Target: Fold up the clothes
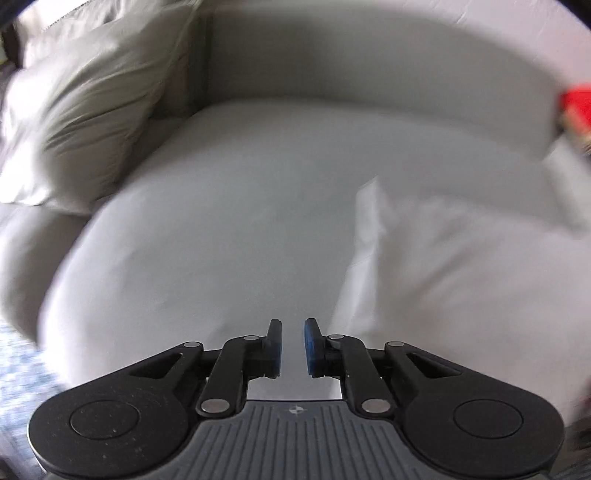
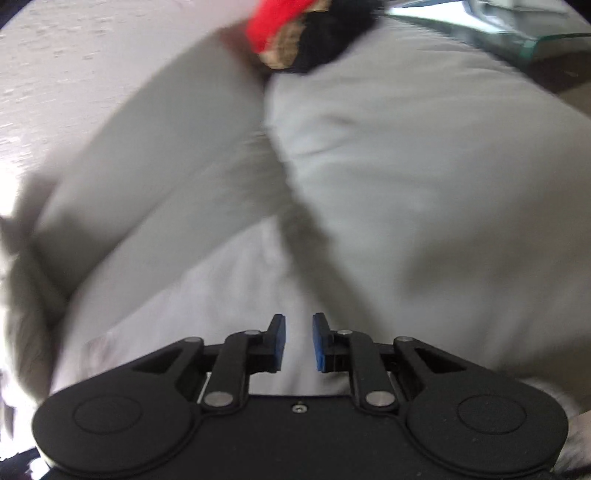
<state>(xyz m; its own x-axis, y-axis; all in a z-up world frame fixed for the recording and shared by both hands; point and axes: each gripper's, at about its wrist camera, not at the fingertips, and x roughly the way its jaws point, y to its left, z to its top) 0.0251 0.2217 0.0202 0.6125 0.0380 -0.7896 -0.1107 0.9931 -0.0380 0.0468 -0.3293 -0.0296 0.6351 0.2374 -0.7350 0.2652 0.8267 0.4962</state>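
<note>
Both views are blurred by motion. A white garment (image 1: pixel 461 280) lies crumpled on the pale sheet-covered seat (image 1: pixel 229 229), to the right of my left gripper (image 1: pixel 293 326). That gripper is open with a narrow gap and nothing between its blue pads. In the right wrist view, pale white cloth (image 2: pixel 192 295) spreads under and ahead of my right gripper (image 2: pixel 299 321), which is also open and holds nothing. Grey cushions (image 2: pixel 424 177) rise beyond it.
A rumpled grey-white pillow (image 1: pixel 81 110) leans at the back left. A red, tan and black item (image 2: pixel 295 33) sits at the top between the cushions, and its red part (image 1: pixel 576 105) shows at the far right. A glass tabletop edge (image 2: pixel 528 40) is at upper right.
</note>
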